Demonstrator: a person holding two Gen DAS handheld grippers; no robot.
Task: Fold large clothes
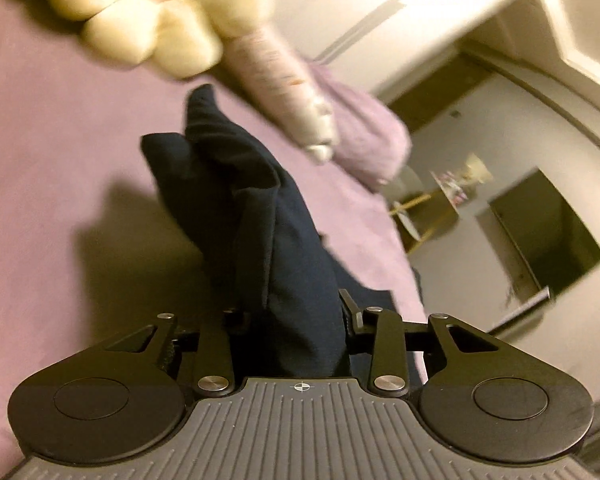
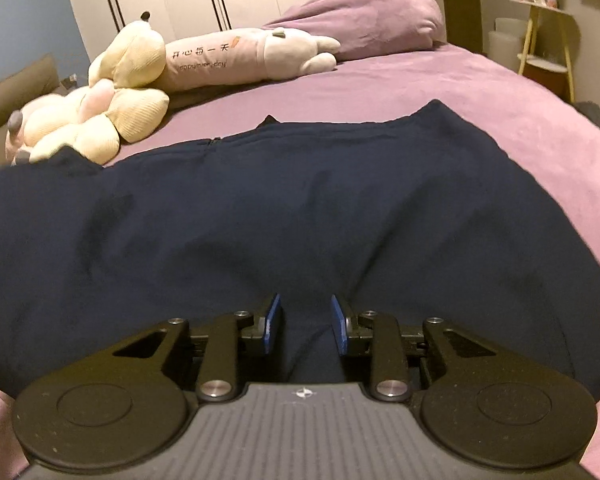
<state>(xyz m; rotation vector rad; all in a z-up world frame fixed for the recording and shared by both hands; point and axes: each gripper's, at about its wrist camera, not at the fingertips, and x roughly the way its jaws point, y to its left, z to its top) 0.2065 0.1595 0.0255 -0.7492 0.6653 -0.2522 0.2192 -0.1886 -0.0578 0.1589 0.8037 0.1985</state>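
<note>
long plush pillow reads "开心每一天" and "happy every day".

Both grippers share one build: the left gripper and right gripper have ribbed grey bodies, black round-ended linkage arms, silver screws, a small crosshair mark; blue pads on the right.

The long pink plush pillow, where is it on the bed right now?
In the right wrist view, the long pink plush pillow lies at the far left of the purple bed, between the cream stuffed toy and the purple pillow.
</note>
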